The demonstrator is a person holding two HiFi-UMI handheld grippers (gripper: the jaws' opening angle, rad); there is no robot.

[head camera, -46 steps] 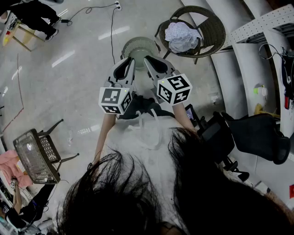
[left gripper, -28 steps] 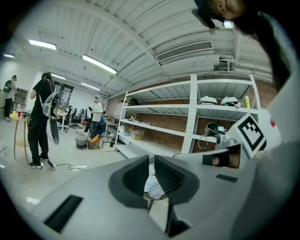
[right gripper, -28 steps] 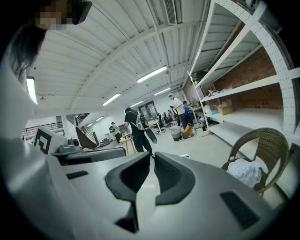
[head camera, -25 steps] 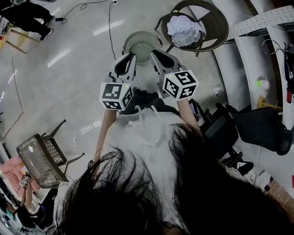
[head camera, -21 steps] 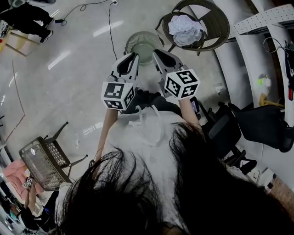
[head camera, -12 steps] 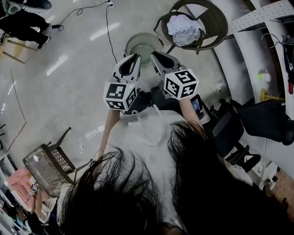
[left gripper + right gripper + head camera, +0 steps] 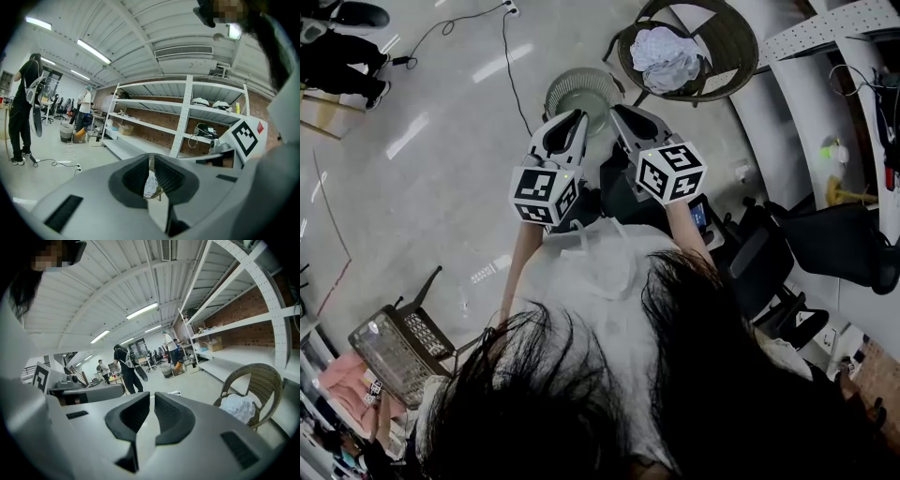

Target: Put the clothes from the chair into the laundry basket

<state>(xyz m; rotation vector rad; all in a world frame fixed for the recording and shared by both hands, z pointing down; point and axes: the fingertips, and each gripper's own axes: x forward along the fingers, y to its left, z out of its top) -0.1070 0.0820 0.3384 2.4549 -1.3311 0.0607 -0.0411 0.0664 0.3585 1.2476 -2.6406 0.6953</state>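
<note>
Left jaws: your left gripper (image 7: pixel 150 159) has its jaws together with nothing clamped. Through the thin slit between them you only glimpse the clothes (image 7: pixel 667 56), far off.
Right jaws: your right gripper (image 7: pixel 152 398) is also closed and empty.
Grippers: you hold them side by side in front of you, well short of the chair (image 7: pixel 736 42).
Clothes: a pale heap lying on the chair's seat, with nothing touching it.
Basket: the basket (image 7: pixel 553 92) stands on the floor near the chair, on your side of it. No clothes show inside.
Changed: over the last two seconds the chair and basket have slid a little toward the top left of the head view. Your grippers have kept the same pose and stayed closed, and the gap to the chair looks no smaller.
Meaning: nothing has been moved yet, so you are probably still on the approach. You will need to reach the chair and part a pair of jaws before you can take any clothes.
</note>
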